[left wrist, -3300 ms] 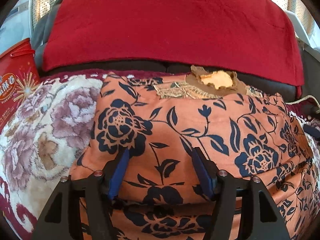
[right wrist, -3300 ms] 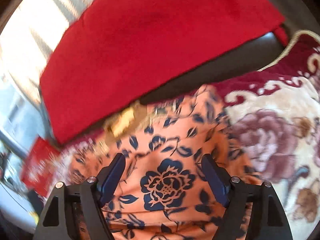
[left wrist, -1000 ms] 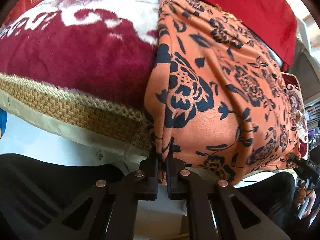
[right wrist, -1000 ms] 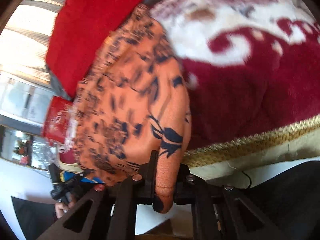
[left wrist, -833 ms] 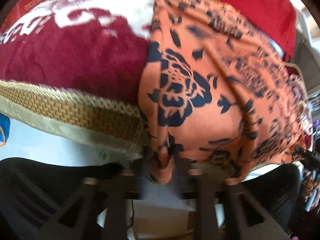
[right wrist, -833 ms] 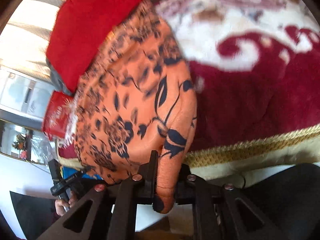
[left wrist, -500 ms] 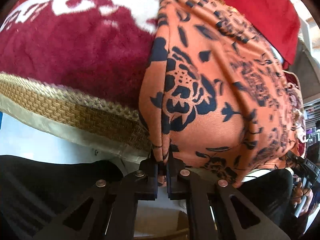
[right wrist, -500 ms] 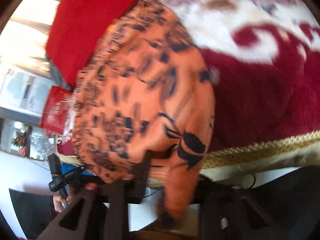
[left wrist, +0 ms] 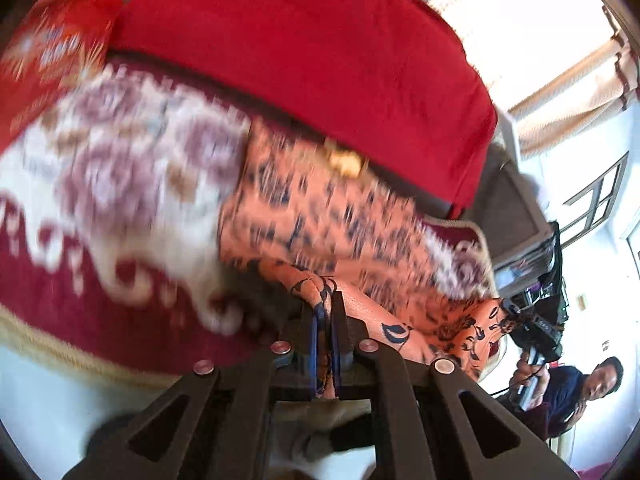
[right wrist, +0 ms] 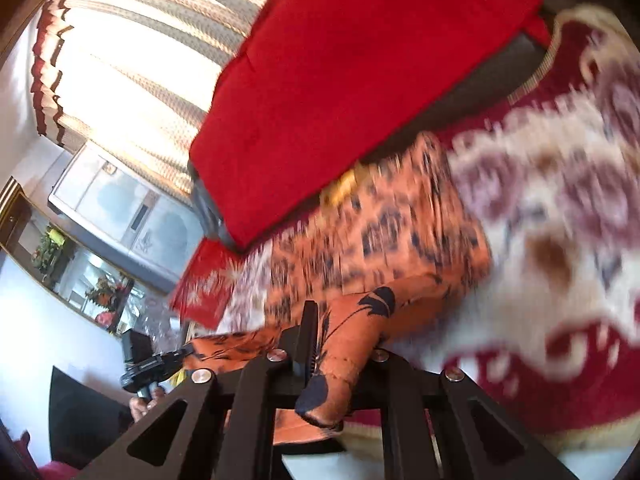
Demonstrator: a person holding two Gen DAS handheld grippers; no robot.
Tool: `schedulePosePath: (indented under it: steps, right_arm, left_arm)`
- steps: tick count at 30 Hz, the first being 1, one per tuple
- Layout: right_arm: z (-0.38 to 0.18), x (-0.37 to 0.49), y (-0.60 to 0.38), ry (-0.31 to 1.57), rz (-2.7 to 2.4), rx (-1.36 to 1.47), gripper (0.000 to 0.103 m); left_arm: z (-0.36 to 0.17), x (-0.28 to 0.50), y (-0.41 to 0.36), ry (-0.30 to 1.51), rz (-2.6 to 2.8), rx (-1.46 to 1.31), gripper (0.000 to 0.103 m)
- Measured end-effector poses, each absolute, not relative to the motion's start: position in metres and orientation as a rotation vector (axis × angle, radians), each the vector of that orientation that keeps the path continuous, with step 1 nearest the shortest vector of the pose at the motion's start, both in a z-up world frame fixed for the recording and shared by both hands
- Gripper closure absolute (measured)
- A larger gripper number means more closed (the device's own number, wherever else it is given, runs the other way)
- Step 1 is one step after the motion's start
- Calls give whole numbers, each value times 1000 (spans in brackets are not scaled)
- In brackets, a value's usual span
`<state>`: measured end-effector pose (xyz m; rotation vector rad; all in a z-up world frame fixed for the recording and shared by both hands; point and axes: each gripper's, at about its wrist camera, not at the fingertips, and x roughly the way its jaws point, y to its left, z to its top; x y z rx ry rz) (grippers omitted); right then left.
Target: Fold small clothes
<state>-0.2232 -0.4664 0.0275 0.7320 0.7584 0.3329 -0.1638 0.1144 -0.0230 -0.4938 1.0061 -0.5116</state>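
A big soft blanket (left wrist: 120,272) in dark red and cream, with flower shapes and a gold woven border, covers the seat, and a plain red cloth (left wrist: 320,60) hangs over the back of it. A red box with gold stars (left wrist: 52,52) sits at the far left corner of the blanket. The small orange garment with dark blue flowers (left wrist: 320,216) lies in the middle of the blanket, with its gold neck part up by the back edge. The left gripper (left wrist: 325,312) has its jaws pinched tight on the near left corner of the garment. The right gripper (right wrist: 340,332) has its jaws squeezed on the near right corner, and a flap of cloth hangs down between them. Both corners are up off the blanket, so this looks like the step of folding the bottom half over. Next, both corners should probably go toward the neck part together, side by side, and be laid flat there before letting go. A person (left wrist: 576,392) sits far off at the right.
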Motion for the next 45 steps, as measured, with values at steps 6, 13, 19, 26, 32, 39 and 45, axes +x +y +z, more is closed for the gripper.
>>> schedulePosePath:
  steps: [6, 13, 19, 26, 32, 39, 45]
  right_arm:
    - [49, -123, -490, 686, 272, 763, 92]
    - [-16, 0, -529, 685, 136, 926, 92]
    - [-98, 45, -551, 726, 93, 1134, 88]
    - [-122, 3, -583, 584, 61, 1339, 19]
    - [-61, -47, -551, 605, 27, 919, 21]
    - [-95, -44, -512, 933, 113, 826, 22]
    - [-103, -99, -505, 802, 134, 1059, 20]
  left_arm:
    - [-4, -63, 109, 975, -443, -446, 98]
    - [-74, 69, 73, 1070, -348, -451, 98]
    - [-142, 106, 61, 1156, -255, -427, 97]
    - [-140, 76, 101, 1050, -327, -716, 92]
    - [-114, 10, 119, 936, -212, -516, 50]
    - [-155, -20, 114, 1229, -289, -500, 48]
    - [-146, -90, 105, 1159, -410, -757, 30]
